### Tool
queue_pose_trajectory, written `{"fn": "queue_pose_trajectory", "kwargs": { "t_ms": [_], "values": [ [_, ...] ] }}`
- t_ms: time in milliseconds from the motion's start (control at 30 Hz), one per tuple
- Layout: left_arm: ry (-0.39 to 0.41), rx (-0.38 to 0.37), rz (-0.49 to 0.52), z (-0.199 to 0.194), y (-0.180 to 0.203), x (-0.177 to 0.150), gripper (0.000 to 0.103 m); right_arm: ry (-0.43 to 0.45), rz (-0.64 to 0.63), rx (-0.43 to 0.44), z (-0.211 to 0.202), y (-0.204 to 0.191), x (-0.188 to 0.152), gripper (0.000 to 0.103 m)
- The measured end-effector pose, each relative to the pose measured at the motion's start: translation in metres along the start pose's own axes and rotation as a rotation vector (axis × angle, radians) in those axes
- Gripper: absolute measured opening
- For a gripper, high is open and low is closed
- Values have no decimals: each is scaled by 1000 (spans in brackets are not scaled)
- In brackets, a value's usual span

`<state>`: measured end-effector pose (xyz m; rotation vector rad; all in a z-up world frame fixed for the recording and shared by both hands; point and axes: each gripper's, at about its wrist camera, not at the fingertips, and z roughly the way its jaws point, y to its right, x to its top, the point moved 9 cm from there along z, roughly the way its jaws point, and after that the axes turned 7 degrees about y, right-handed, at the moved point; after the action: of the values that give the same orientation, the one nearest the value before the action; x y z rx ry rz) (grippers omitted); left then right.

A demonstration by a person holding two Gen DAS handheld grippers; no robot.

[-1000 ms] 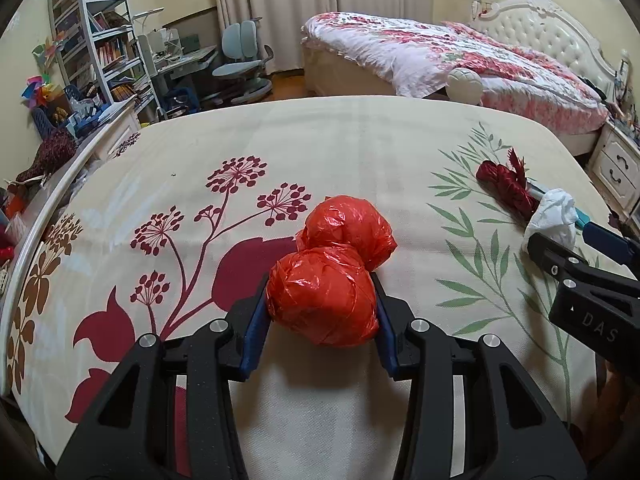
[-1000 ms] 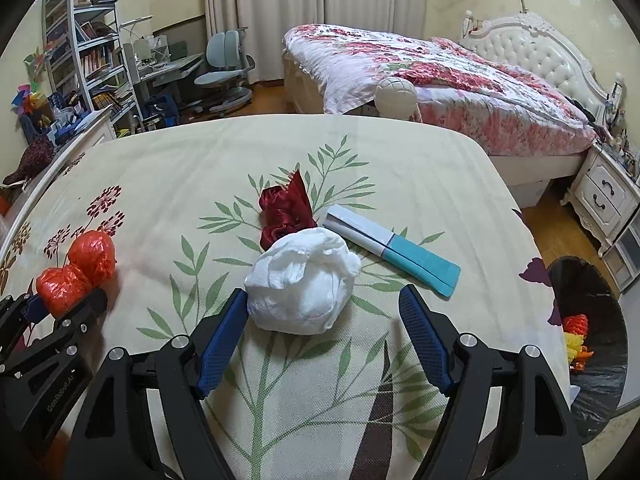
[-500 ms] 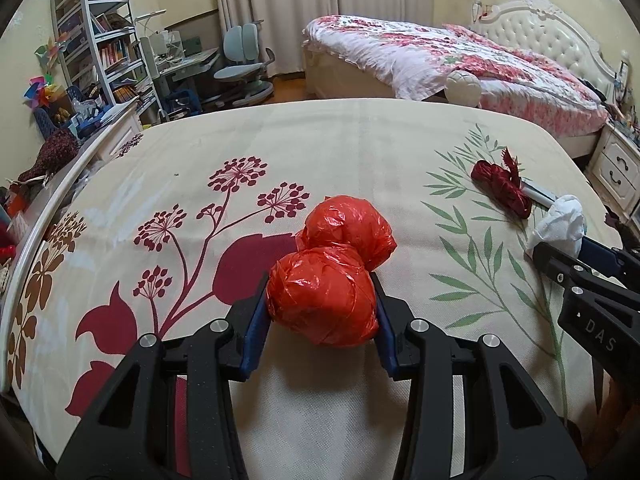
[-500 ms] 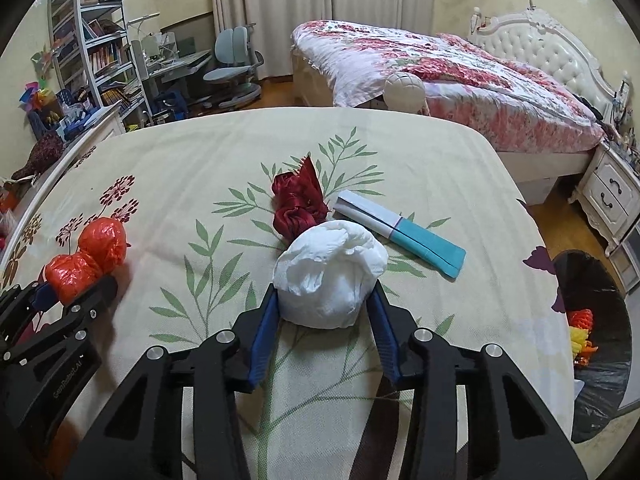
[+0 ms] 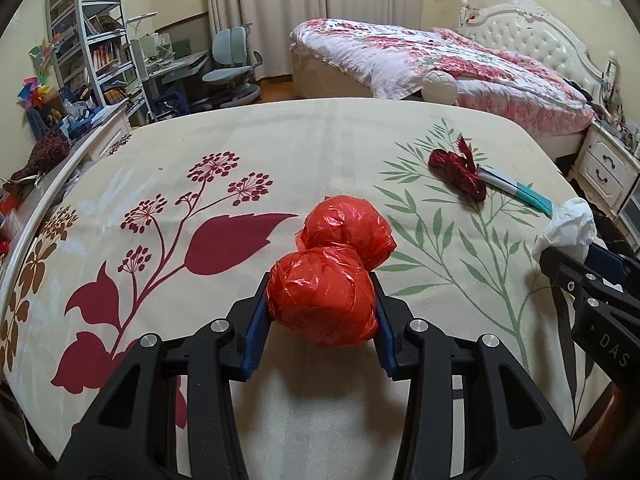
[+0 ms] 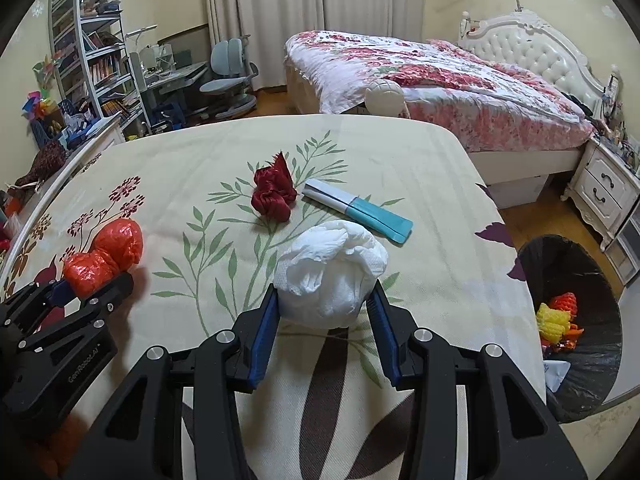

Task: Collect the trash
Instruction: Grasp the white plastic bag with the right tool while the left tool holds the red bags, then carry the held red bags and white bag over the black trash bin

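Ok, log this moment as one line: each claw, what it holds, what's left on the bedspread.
left claw: shut on red bag bundle | right claw: shut on white wad | left on bedspread: dark red scrap, teal packet | bin: floor, right

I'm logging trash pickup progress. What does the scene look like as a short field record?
left tool: shut on red plastic ball
right tool: shut on white paper wad
second red ball: on bedspread, touching the held one
dark red scrap: on bedspread
teal-white packet: beside scrap
bin: on floor at right, some trash inside
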<state>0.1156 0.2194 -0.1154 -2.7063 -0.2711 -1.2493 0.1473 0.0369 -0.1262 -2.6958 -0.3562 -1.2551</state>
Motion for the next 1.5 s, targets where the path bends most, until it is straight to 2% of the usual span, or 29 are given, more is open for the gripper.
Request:
{"fn": "queue_pose_trajectory", "kwargs": {
  "t_ms": [767,1500],
  "values": [
    [47,-155,77,-32,100,-12,43,25,97,-139,-47,94,-32,44],
    [85,-333,223,-35,243,7,43,76,250,-365,-73,231,-34,44]
  ]
}}
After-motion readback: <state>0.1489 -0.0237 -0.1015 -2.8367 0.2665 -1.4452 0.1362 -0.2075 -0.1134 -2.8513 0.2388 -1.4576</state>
